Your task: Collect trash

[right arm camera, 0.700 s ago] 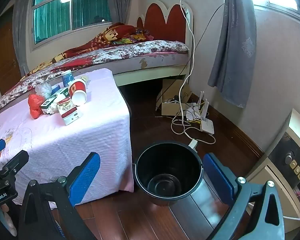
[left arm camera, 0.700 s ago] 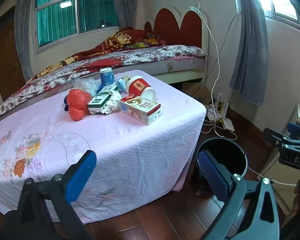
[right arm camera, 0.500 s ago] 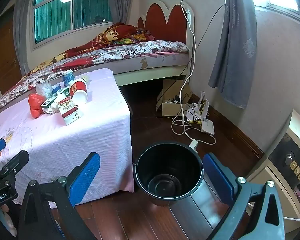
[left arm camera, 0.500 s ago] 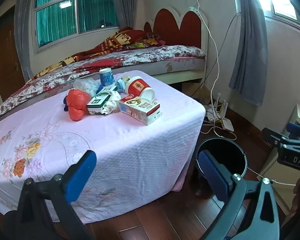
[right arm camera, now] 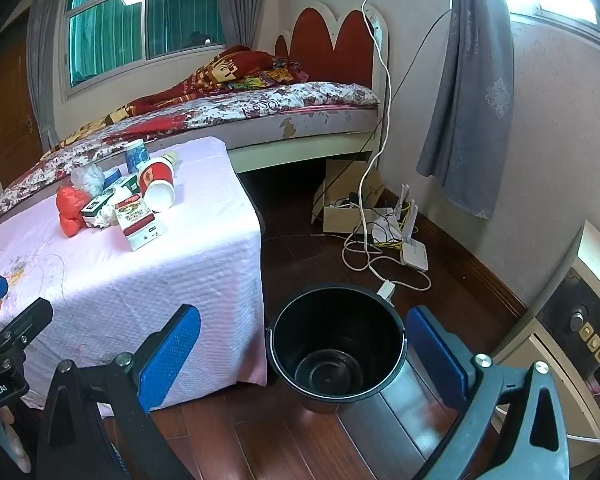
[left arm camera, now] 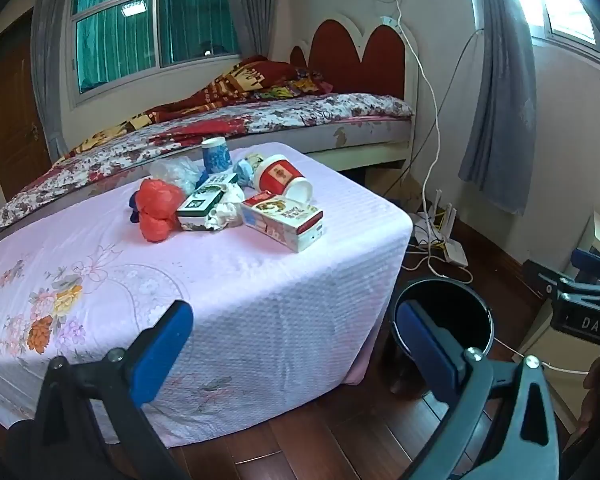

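Both the left gripper (left arm camera: 292, 340) and right gripper (right arm camera: 304, 344) are held with jaws spread, nothing between them. The black bucket (left arm camera: 460, 312) is partly hidden by a blue pad. Items behind the red cup (left arm camera: 280, 176) are hard to identify.

The pads on my left tongs (left arm camera: 294, 344) and my right tongs (right arm camera: 304, 350) are bright blue on black frames. The cloth over the table (left arm camera: 260, 280) is pale pink with orange and yellow flowers. On it, a crumpled bag (left arm camera: 156, 208) is red-orange, one cup (left arm camera: 282, 178) red and white, another cup (left arm camera: 216, 156) blue-patterned, a carton (left arm camera: 284, 220) white, red and gold. The bucket (right arm camera: 336, 344) is black. The bedspread (right arm camera: 236, 112) is red-and-white floral.
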Demonstrator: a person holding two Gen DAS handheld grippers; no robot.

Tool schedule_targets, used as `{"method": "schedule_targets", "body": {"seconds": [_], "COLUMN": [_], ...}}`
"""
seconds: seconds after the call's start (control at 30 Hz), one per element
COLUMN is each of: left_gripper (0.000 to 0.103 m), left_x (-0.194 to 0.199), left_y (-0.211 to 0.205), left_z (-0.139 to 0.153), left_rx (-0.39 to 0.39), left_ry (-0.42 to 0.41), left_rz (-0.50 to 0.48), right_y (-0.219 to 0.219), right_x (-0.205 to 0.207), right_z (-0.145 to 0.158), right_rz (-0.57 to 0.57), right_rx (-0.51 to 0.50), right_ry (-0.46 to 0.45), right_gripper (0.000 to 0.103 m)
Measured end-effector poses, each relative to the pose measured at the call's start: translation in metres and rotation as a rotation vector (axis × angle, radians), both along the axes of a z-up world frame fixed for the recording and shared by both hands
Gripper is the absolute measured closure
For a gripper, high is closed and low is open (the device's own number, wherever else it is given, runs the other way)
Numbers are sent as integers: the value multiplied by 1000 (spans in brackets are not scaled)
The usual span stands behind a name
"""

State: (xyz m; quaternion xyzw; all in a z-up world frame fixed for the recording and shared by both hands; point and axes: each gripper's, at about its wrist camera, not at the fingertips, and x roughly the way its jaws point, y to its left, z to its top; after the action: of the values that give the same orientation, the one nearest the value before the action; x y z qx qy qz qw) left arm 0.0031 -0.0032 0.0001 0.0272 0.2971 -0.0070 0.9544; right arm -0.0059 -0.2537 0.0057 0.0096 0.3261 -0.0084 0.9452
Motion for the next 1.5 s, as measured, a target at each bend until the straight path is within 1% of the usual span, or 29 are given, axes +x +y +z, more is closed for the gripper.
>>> {"method": "schedule_targets", "body": {"seconds": [1.5], "left_gripper": [1], "left_x": [-4], "left_y": [10], "left_z": [-1], "left_rx": [-9], "left_ry": [-5], "left_rz": [4], "right_y": [3], "right_x": [1], "right_z": [-3], "right_rz": [1], "right_rx": [-8], "right_ry": [-2], "right_gripper": [0]}}
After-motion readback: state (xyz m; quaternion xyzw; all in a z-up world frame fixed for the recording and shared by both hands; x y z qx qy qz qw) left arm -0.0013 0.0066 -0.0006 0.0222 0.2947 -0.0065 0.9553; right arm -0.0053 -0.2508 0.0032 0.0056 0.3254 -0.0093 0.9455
